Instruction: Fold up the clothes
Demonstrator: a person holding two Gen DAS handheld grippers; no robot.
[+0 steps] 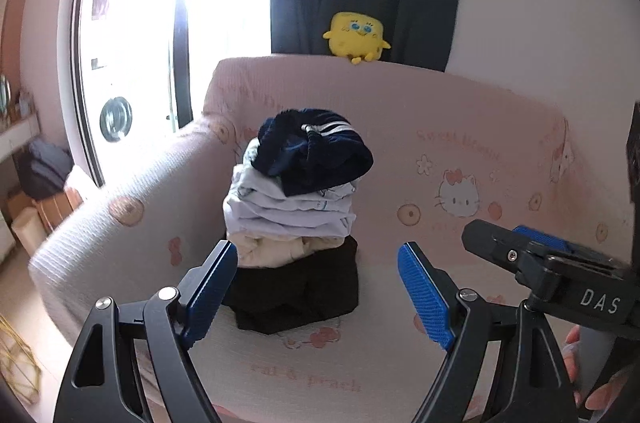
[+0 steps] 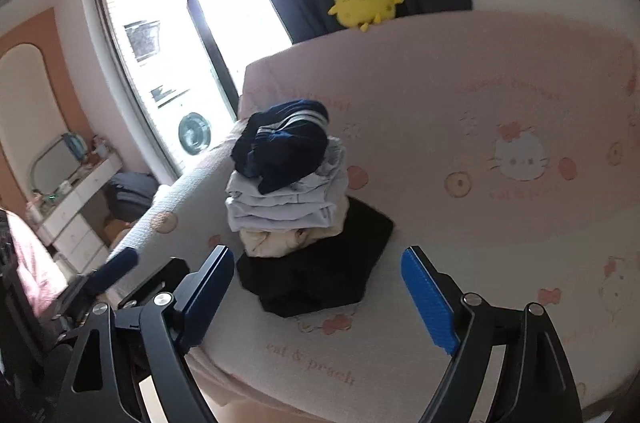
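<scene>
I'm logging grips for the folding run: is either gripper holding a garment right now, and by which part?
Nothing is held. The left gripper and right gripper are both open and empty, short of the clothes pile.

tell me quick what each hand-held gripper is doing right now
Left hand-held gripper: open, holding nothing.
Right hand-held gripper: open, holding nothing.

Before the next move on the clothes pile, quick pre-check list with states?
1. Left gripper open, nothing between its pads: ok.
2. Right gripper open and empty: ok.
3. Pile in front of both grippers, neither touching it: ok.
4. Navy garment on top folded: not ok, it lies bunched.
5. Pile stable: cannot tell; the upper layers overhang the black garment at the bottom.
6. Bare sofa seat beside the pile for laying a garment out: ok.
</scene>
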